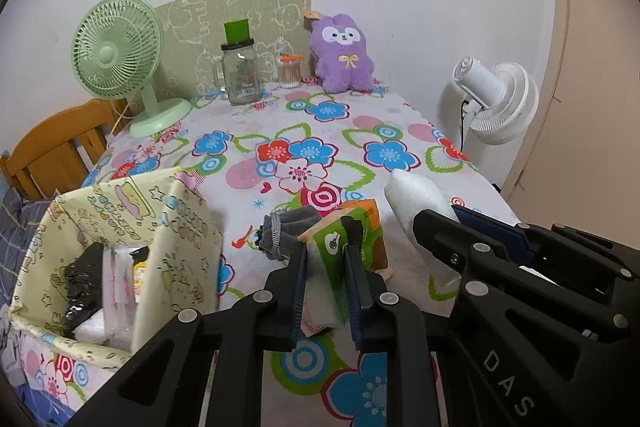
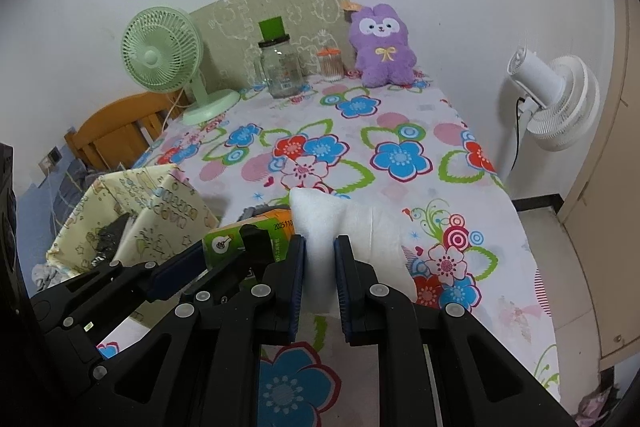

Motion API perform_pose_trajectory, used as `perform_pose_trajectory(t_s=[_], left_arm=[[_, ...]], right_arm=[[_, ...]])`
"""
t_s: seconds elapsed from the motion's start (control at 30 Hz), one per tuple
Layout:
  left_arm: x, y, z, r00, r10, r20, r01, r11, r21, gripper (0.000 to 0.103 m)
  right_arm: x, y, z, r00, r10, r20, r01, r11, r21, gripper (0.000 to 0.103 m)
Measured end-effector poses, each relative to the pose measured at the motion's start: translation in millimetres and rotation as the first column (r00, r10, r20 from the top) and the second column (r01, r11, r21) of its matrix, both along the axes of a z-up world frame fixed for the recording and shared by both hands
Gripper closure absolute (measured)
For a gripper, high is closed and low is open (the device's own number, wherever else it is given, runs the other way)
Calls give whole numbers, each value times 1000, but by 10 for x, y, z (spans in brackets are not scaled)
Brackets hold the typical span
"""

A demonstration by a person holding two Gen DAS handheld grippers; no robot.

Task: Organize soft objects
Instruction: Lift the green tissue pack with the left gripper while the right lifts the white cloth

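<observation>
My left gripper (image 1: 326, 251) is shut on a green and orange tissue pack (image 1: 352, 235), held just above the flowered table near its front edge. My right gripper (image 2: 320, 247) is shut on a white foam pouch (image 2: 348, 227), also seen in the left wrist view (image 1: 416, 199). The two grippers are side by side; the left one shows in the right wrist view (image 2: 224, 251) with the tissue pack (image 2: 248, 231). A grey sock (image 1: 280, 231) lies behind the pack. A yellow fabric bin (image 1: 120, 227) stands at the left with soft items inside. A purple plush bunny (image 1: 342, 53) sits at the back.
A green desk fan (image 1: 120, 67), a glass jar (image 1: 240, 71) and a cotton-swab container (image 1: 290, 71) stand along the back wall. A white floor fan (image 1: 496, 95) stands off the table's right side. A wooden chair (image 1: 52, 147) is at the left.
</observation>
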State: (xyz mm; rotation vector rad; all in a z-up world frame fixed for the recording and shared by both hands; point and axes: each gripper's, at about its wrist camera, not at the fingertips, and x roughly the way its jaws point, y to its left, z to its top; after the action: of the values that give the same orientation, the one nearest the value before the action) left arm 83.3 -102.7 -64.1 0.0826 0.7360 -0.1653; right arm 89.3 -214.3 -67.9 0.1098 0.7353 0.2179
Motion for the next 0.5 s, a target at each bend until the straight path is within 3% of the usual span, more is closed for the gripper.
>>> perform_pose_trajectory(t_s=[0.5], left_arm=[[-250, 144, 425, 996, 3, 84, -2, 1000, -5, 86]], right_arm=[[-264, 135, 443, 996, 4, 87, -3, 1000, -4, 85]])
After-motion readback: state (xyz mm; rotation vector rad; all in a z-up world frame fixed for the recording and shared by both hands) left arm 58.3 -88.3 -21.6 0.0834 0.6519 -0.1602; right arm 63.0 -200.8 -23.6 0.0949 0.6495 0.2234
